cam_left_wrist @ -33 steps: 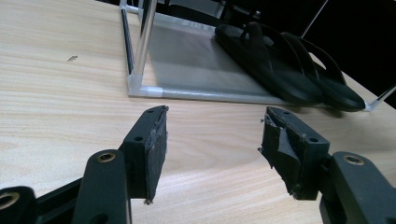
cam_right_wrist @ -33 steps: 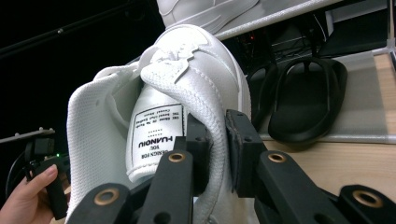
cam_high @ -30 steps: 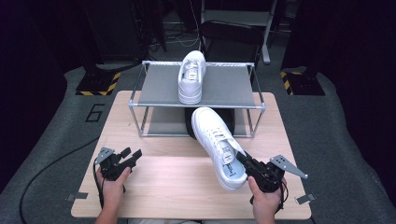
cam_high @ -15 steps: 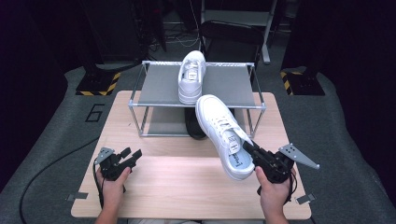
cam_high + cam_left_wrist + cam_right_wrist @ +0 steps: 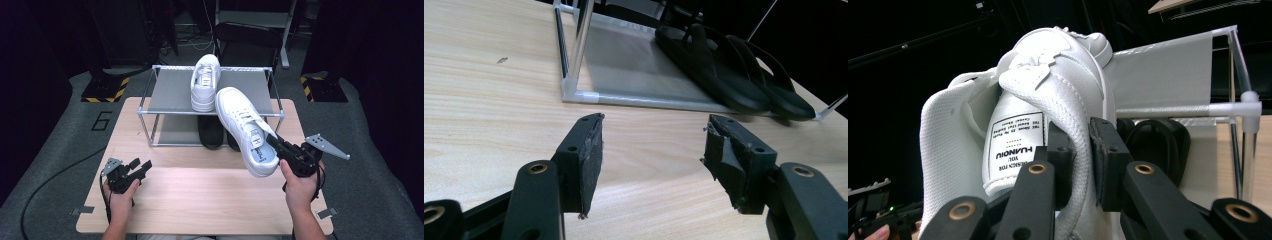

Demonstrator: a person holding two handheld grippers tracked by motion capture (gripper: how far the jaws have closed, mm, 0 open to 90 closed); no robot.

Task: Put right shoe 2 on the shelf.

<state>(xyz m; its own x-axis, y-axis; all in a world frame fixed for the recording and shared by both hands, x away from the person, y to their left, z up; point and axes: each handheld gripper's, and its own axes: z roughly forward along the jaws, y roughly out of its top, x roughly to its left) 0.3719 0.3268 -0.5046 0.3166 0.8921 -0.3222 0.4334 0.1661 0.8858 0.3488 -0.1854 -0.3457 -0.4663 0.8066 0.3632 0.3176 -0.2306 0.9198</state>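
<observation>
Fingers of the right gripper (image 5: 278, 146) are pinching the heel collar of a white sneaker (image 5: 246, 129), holding it clear of the tabletop (image 5: 210, 195) near the right edge, just before the shoe rack (image 5: 175, 87). Left gripper (image 5: 141, 167) fingers (image 5: 586, 150) are resting wide apart, gripping nothing, near the front-left corner.
</observation>
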